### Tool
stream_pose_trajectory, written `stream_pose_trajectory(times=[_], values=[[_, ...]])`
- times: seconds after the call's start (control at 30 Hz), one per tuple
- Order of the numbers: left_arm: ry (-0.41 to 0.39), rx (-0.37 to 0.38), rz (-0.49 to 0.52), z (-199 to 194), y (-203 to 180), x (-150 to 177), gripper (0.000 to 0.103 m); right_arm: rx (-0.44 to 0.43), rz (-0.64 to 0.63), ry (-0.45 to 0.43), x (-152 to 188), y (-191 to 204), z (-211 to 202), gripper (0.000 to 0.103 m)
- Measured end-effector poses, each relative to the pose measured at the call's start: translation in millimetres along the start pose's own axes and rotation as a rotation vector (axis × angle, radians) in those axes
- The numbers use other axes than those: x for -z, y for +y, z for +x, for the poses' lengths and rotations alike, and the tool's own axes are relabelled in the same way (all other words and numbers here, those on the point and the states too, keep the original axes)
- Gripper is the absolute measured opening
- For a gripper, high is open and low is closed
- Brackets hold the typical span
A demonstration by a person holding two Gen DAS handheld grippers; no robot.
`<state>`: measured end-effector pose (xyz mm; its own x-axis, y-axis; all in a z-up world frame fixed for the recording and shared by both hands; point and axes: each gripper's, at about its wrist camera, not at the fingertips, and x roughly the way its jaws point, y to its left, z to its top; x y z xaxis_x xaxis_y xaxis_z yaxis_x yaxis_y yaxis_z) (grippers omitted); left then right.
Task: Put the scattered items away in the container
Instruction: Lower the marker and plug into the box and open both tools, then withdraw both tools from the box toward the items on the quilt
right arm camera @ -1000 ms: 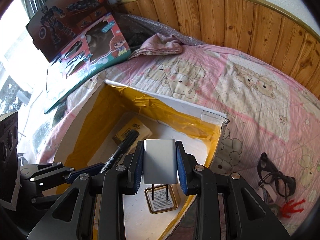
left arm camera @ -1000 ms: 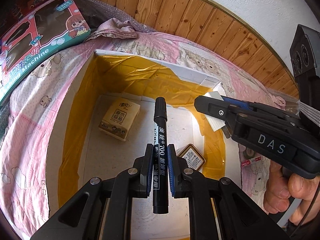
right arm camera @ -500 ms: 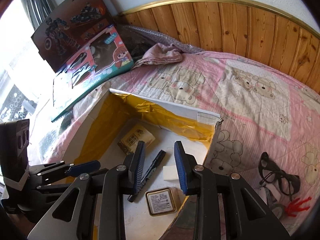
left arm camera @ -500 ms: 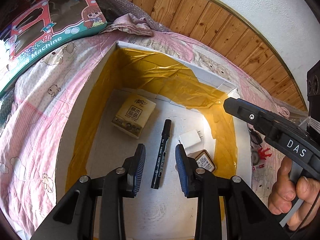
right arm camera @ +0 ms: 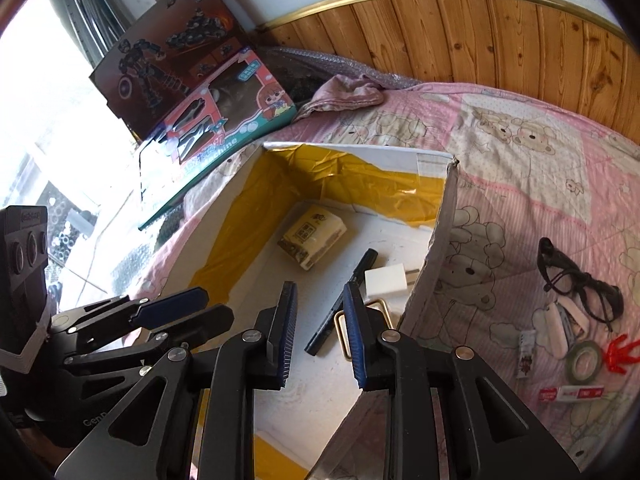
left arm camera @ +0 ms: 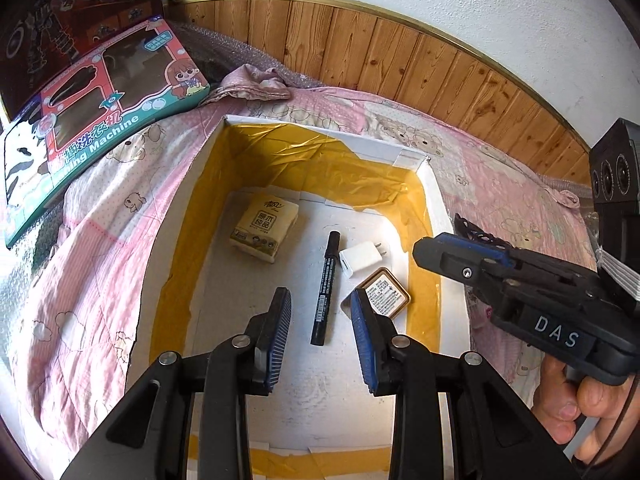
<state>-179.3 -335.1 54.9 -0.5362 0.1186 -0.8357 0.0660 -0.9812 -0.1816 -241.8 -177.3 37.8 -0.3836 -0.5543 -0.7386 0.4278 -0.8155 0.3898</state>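
Observation:
A white box (left arm camera: 434, 196) lined with yellow tape (right arm camera: 450, 200) sits on the pink bedspread. On its floor lie a black marker (left arm camera: 326, 286) (right arm camera: 340, 308), a white charger plug (left arm camera: 362, 258) (right arm camera: 386, 280), a tissue pack (left arm camera: 266, 222) (right arm camera: 312, 236) and a small gold-rimmed tin (left arm camera: 384, 292). My left gripper (left arm camera: 322, 312) hovers open above the marker, holding nothing. My right gripper (right arm camera: 318, 308) is open and empty over the box's near right side. Black glasses (right arm camera: 576, 284), a tape roll (right arm camera: 584, 360), a red toy (right arm camera: 620, 354) and small packets lie on the bedspread right of the box.
Two toy boxes (left arm camera: 100, 116) (right arm camera: 168, 52) lean at the back left by a crumpled pink cloth (left arm camera: 256, 84). A wood-panelled wall (left arm camera: 400, 52) runs behind the bed. A person's hand (left arm camera: 588, 408) holds the right gripper's handle at the lower right.
Both grippers opened and let go: the marker and the white charger dropped onto the box floor. Both grippers then drew back and up from the box.

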Motion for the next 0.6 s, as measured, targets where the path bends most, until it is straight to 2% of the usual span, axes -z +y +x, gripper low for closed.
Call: stream_pose_trajectory(times=[0.3, 0.6], values=[[-0.027, 0.024, 0.024, -30.5, -23.5, 20.3, 0.033, -0.044, 0.05, -0.019, 41.0, 4.5, -31.7, 0.026], [-0.011, 0.058, 0.078, -43.9, -61.4, 49.7, 0.033, -0.059, 0.143, -0.042, 86.7, -15.3, -62.5, 0.027]])
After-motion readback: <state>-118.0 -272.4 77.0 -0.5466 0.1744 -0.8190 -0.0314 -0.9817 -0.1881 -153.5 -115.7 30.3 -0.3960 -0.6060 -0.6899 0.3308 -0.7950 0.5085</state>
